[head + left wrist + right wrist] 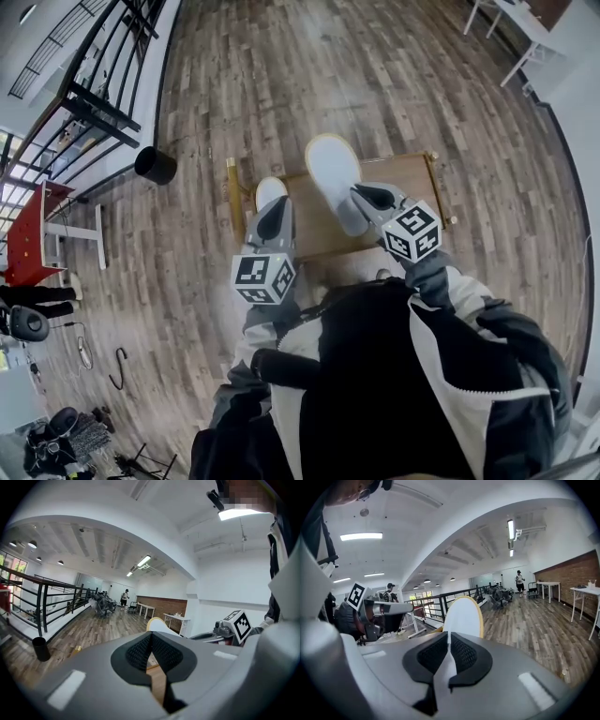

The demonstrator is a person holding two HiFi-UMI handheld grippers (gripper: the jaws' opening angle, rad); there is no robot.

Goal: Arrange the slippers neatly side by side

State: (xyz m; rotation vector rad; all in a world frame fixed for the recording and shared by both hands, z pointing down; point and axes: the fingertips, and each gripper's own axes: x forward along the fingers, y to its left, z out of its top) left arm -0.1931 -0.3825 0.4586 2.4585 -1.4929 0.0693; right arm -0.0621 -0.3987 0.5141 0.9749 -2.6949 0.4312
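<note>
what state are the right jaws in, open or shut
Shut on the white slipper. In the right gripper view the right gripper has its jaws pressed on the slipper's white edge, which fills the gap between them.

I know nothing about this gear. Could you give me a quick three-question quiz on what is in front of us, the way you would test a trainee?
1. True or false: the right claw is shut on a white slipper.
2. The bin standing on the floor to the left of the wooden table is: A) black B) red C) green.
3. Fill in: the cube on the right claw bears black-and-white square ____.

Key: 1 true; 2 A; 3 markers.
</note>
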